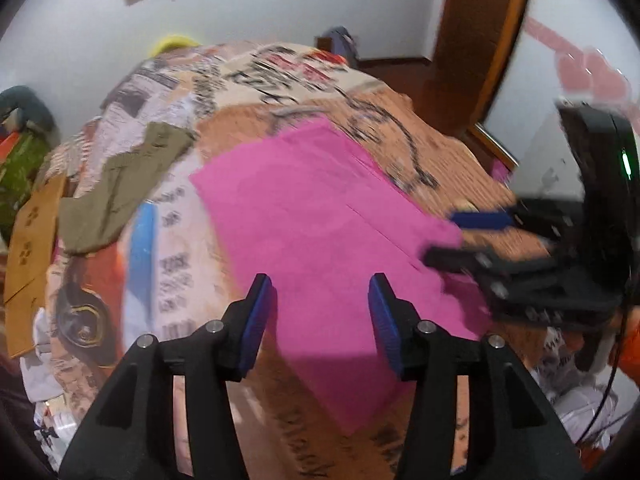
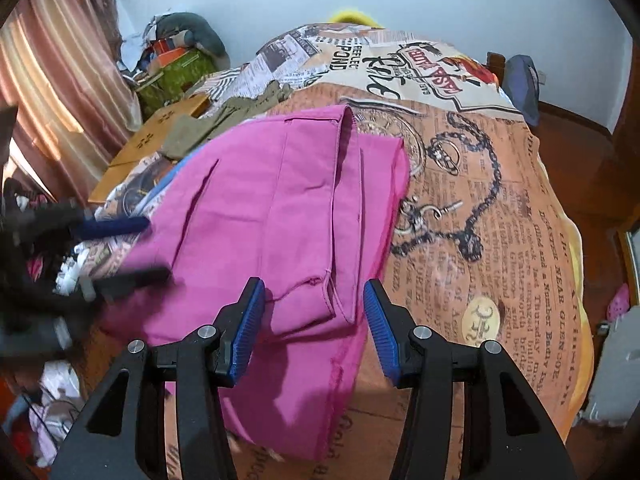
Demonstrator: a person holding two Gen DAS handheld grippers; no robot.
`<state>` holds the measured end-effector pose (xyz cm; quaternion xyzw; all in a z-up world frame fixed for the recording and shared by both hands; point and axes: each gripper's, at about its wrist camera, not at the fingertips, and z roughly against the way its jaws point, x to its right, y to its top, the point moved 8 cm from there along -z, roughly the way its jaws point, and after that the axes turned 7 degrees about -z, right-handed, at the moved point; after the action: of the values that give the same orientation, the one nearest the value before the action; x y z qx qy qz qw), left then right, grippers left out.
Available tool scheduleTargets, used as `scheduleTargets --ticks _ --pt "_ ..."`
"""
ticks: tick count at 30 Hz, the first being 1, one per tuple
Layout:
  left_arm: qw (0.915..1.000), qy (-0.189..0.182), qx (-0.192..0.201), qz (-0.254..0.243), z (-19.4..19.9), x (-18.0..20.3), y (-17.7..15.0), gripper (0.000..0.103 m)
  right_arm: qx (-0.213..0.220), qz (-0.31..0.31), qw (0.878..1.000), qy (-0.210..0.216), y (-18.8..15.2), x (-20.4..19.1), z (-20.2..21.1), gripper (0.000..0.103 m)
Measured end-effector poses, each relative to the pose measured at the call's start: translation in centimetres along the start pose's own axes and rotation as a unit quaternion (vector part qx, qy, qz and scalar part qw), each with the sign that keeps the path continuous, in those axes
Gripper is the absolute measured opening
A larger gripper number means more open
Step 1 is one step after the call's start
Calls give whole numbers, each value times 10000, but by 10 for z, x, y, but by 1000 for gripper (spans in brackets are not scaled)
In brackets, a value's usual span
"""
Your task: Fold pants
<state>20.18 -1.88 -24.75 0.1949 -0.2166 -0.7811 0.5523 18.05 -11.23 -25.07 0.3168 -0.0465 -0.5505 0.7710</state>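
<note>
Pink pants lie folded flat on a bed with a printed newspaper-pattern cover. They also show in the right wrist view, with waistband and pocket seams visible. My left gripper is open and empty, above the near part of the pants. My right gripper is open and empty, over the near edge of the pants. The right gripper shows blurred at the pants' right edge in the left wrist view. The left gripper shows blurred at the pants' left edge in the right wrist view.
An olive-green garment lies on the bed left of the pants; it also shows in the right wrist view. A cardboard box sits at the bed's left side. Clutter and curtains stand at left. A wooden door frame is at right.
</note>
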Motion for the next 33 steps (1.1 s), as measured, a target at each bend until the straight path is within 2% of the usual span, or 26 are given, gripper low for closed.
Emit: scheduleTargets --ticks 5,7,10,12,17,20,23,27,33 --pt "9989 351 184 254 6 -46 29 51 41 135 9999 -22 2 -1 15 48" --pt "9981 525 248 224 4 -62 42 57 83 105 9999 75 2 -3 23 48" --pt "9948 955 331 80 -4 -86 59 59 122 94 9998 153 -2 -7 31 48" --pt "9935 1091 311 14 -14 -97 68 62 82 109 9997 201 -7 -10 32 48" --pt "9934 1139 -95 -125 -62 -114 80 65 -276 188 9991 272 -26 -15 14 48" --pt "9890 1306 -553 -411 -98 -119 73 65 -353 282 9986 262 -35 -14 6 48" --pt "9869 1235 -874 -564 -118 -119 58 66 -401 352 9983 230 -32 -7 3 50" --pt "9887 1088 -846 -597 -115 -122 48 66 -603 260 9972 345 -25 9 -6 51" --pt "9909 853 -934 -454 -105 -130 24 66 -679 342 9971 54 -6 34 -23 51"
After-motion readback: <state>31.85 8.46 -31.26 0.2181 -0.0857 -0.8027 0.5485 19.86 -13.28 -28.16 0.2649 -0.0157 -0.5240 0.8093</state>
